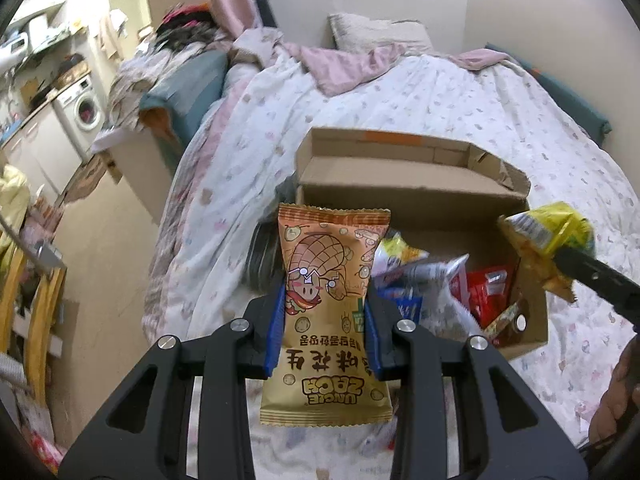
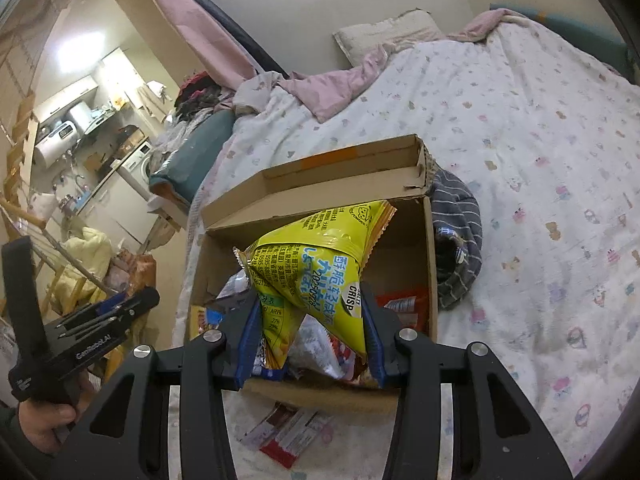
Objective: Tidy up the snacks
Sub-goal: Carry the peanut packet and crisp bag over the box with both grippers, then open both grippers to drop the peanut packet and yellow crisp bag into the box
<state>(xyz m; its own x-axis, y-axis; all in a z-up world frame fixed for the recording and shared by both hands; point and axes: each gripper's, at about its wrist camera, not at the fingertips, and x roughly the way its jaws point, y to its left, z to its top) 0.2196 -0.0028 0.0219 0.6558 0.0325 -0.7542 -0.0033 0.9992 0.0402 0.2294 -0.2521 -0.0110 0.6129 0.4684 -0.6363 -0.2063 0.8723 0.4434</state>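
My left gripper (image 1: 325, 316) is shut on an orange peanut snack packet (image 1: 326, 280), held upright in front of the open cardboard box (image 1: 420, 196) on the bed. My right gripper (image 2: 310, 336) is shut on a yellow crisp bag (image 2: 316, 256) and holds it over the box (image 2: 320, 176). The right gripper and its yellow bag (image 1: 548, 236) also show at the right of the left wrist view, above the box's right side. Several snack packets (image 1: 486, 292) lie inside the box.
The box sits on a white patterned duvet (image 2: 520, 160). A grey striped cloth (image 2: 456, 240) lies beside the box. A red-and-white packet (image 2: 288, 436) lies on the duvet in front of the box. The left gripper's handle (image 2: 80, 332) is at the left.
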